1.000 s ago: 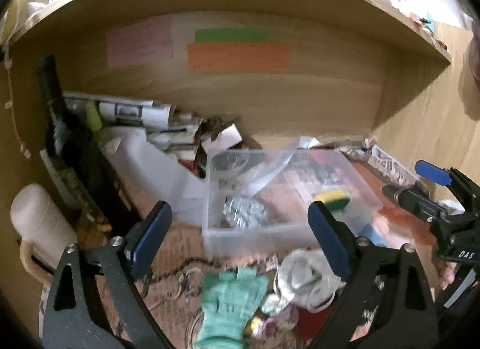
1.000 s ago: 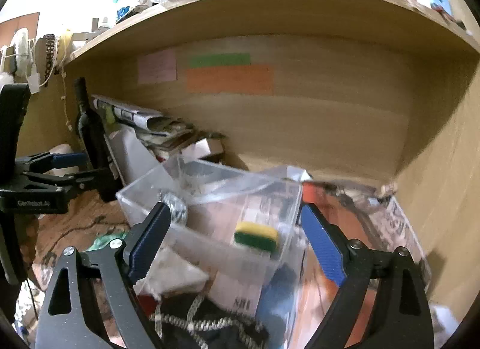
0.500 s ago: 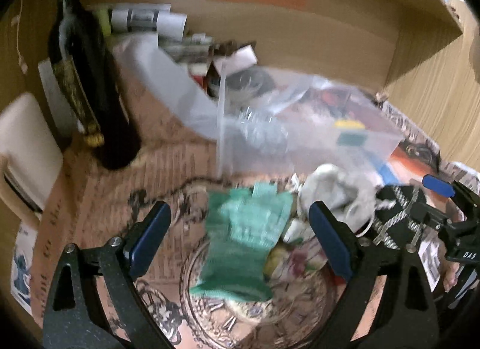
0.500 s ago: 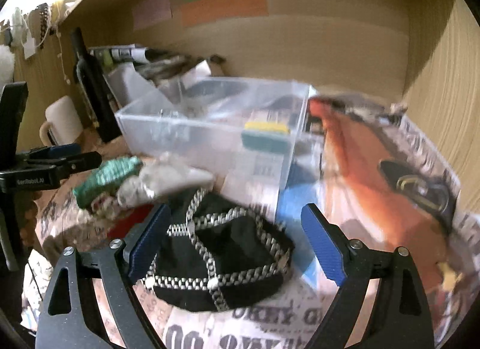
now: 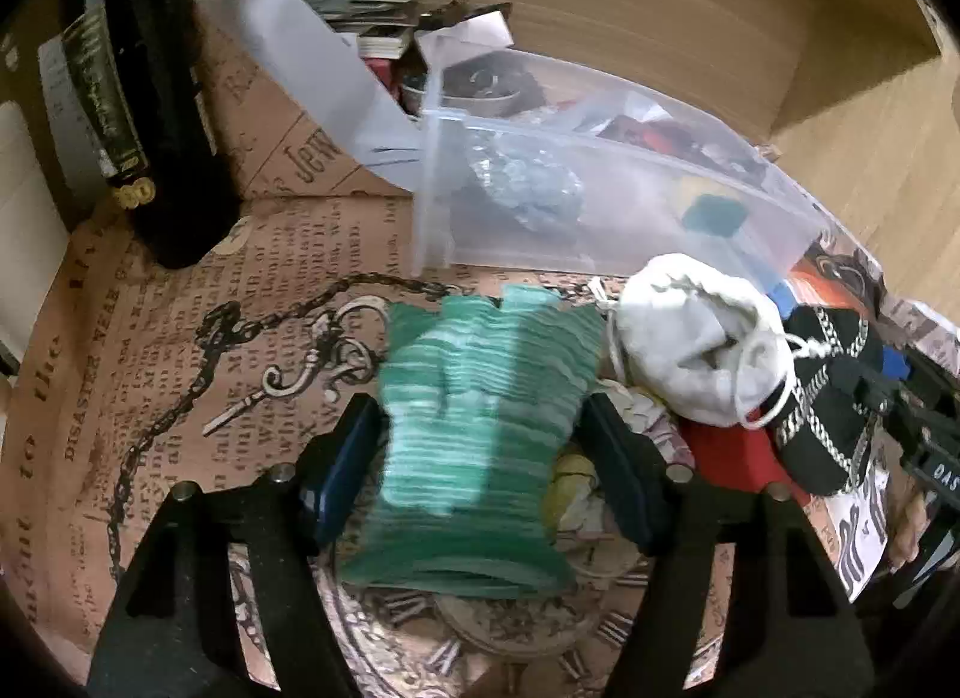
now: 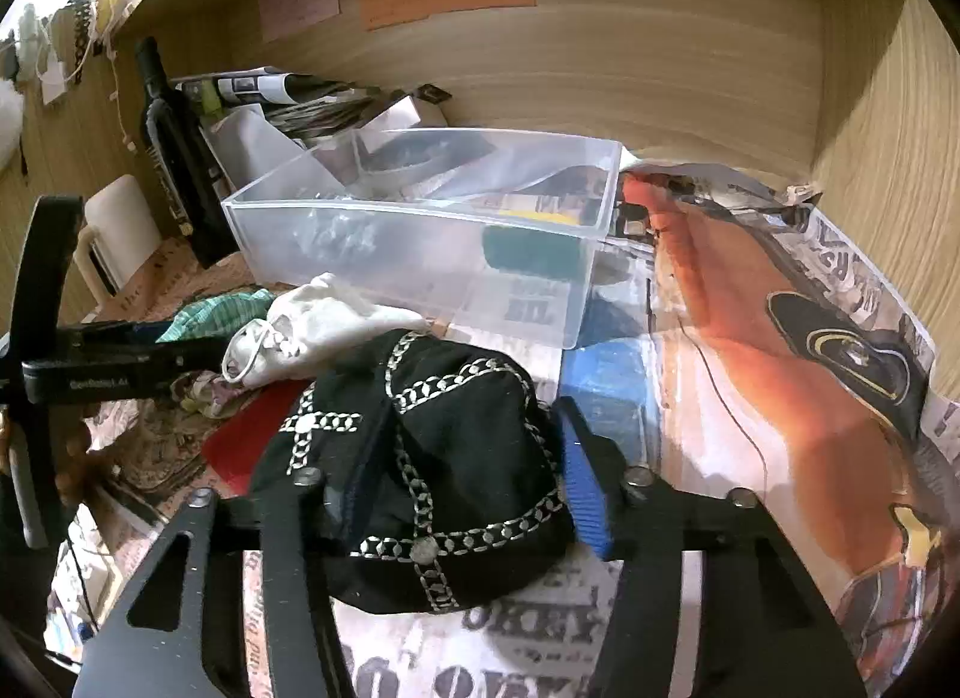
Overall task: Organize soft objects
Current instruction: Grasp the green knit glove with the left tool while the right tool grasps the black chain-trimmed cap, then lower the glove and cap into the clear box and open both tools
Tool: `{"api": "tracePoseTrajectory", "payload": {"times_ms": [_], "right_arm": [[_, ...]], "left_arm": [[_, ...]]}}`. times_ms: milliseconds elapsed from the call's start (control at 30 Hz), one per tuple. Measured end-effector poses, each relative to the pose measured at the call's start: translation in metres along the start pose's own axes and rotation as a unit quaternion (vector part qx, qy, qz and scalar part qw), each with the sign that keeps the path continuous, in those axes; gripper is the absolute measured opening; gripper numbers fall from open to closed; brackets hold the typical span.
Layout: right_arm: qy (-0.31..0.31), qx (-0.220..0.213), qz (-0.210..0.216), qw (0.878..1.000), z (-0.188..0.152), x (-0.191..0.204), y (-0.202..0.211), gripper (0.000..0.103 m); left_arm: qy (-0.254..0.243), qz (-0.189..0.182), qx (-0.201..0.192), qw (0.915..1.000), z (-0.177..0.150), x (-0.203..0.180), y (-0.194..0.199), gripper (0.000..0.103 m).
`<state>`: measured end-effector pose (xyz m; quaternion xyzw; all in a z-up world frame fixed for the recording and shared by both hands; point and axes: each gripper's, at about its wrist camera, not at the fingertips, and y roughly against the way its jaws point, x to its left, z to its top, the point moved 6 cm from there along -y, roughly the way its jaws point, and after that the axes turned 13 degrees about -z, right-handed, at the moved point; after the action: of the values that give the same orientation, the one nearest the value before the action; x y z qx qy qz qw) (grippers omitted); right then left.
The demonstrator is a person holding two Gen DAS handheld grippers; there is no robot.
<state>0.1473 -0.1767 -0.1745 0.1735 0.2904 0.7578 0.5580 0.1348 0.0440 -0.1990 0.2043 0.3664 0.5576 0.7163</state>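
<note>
A green knitted glove (image 5: 480, 428) lies on the printed table cover, and my left gripper (image 5: 480, 458) straddles it with its jaws open, one on each side. A white drawstring pouch (image 5: 702, 338) lies to its right. A black cap with silver chain trim (image 6: 420, 458) lies in front of the clear plastic bin (image 6: 420, 254). My right gripper (image 6: 462, 482) is open around the cap, its left finger partly hidden behind the fabric. The bin holds a yellow-green sponge (image 6: 534, 236) and crumpled foil (image 5: 528, 194).
A dark bottle (image 5: 150, 116) stands at the left, with a white mug (image 6: 114, 236) beside it. Papers and rolled magazines (image 6: 288, 92) pile up behind the bin against the wooden back wall. A red item (image 6: 246, 440) lies under the cap.
Both grippers have tilted down and moved in from above the bin. The left now straddles the green glove and the right straddles the black cap.
</note>
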Motion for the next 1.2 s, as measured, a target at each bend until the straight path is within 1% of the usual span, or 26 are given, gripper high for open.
{"api": "tracePoseTrajectory", "payload": {"times_ms": [67,133,167,200,233,300,400,500,733,967,1200], "right_arm": [[0.002,-0.003,-0.002,1.0,0.001,-0.001,0.001,0.041],[0.003,-0.006,-0.004,1.0,0.002,-0.002,0.003,0.038],[0.002,-0.008,-0.006,1.0,0.003,-0.003,0.004,0.037],[0.002,-0.01,-0.007,1.0,0.003,-0.004,0.006,0.037],[0.0,-0.012,-0.008,1.0,0.004,-0.005,0.007,0.036],[-0.003,-0.017,-0.011,1.0,0.005,-0.008,0.01,0.036],[-0.007,-0.026,-0.019,0.999,0.008,-0.013,0.015,0.036],[-0.013,-0.039,-0.023,0.999,0.013,-0.019,0.023,0.033],[-0.026,-0.078,-0.032,0.996,0.033,-0.027,0.042,0.032],[-0.036,-0.13,-0.036,0.99,0.068,-0.032,0.055,0.032],[-0.04,-0.171,-0.026,0.984,0.105,-0.029,0.058,0.032]], "left_arm": [[-0.011,0.004,-0.005,0.9999,-0.001,-0.004,0.001,0.068],[-0.016,0.008,-0.005,0.9998,-0.003,-0.005,0.001,0.06],[-0.016,0.009,-0.005,0.9998,-0.003,-0.004,0.0,0.055],[-0.014,0.01,-0.004,0.9998,-0.003,-0.004,0.0,0.052],[-0.012,0.01,-0.006,0.9999,-0.003,-0.003,0.001,0.051],[-0.007,0.009,-0.01,0.9999,-0.003,-0.001,0.004,0.044],[-0.006,0.006,-0.021,0.9997,-0.002,0.001,0.01,0.038],[-0.006,0.008,-0.035,0.9993,0.0,0.002,0.018,0.033],[-0.01,0.006,-0.081,0.9966,0.013,-0.003,0.047,0.032],[-0.025,-0.001,-0.139,0.99,0.041,-0.019,0.078,0.032],[-0.035,-0.011,-0.171,0.9845,0.076,-0.034,0.083,0.032]]}}
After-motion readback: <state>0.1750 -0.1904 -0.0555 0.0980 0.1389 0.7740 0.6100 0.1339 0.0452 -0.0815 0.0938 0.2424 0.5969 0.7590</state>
